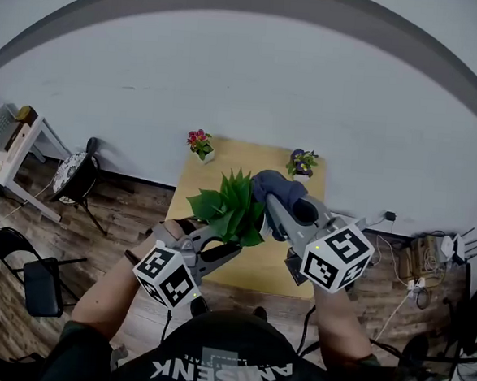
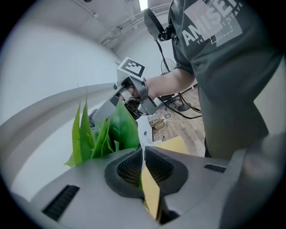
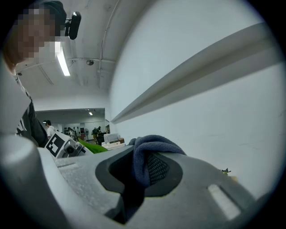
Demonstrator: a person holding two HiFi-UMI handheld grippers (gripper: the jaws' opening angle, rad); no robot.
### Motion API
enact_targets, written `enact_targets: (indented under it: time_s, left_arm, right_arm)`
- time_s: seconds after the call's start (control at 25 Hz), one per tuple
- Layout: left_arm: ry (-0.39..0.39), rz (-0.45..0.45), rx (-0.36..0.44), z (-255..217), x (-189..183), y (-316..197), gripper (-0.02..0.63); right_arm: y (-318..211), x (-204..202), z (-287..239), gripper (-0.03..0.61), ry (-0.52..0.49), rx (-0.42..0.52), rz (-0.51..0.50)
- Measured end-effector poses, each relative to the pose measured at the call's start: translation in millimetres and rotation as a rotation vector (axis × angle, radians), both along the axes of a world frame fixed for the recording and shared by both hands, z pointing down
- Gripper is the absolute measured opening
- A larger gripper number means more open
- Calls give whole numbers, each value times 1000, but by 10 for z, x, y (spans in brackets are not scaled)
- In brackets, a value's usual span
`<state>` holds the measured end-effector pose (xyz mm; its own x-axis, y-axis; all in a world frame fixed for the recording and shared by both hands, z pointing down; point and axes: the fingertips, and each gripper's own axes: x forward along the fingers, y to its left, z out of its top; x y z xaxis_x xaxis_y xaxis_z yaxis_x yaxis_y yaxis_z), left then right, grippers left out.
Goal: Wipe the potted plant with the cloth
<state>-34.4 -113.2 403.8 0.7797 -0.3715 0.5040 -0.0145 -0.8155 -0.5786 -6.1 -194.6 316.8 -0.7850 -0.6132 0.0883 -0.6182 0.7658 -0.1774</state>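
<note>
Your left gripper (image 2: 143, 166) pinches the green broad-leaved plant (image 1: 231, 205), leaves fanning toward the white wall (image 1: 310, 93), pot hidden; your right gripper (image 3: 143, 169) clamps the dark blue cloth (image 3: 153, 145).

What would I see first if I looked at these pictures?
The bushy green plant in the middle, its leaves pinched by the left gripper. Right beside it, the right gripper clutches a dark blue cloth above the wooden table, with a red-flowered pot and a purple-flowered pot at its far corners.
</note>
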Motion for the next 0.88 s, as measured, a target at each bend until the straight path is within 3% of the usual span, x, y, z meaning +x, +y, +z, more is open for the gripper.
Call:
enact_targets:
  time_s: [0.32, 0.88]
  left_arm:
    - [35, -20, -2, -94, -60, -1, 17]
    - [-23, 7, 16, -48, -63, 38, 18]
  right_arm:
    - [-53, 73, 308, 43, -24, -89, 11]
    - [-79, 309, 1018, 43, 3, -266, 51]
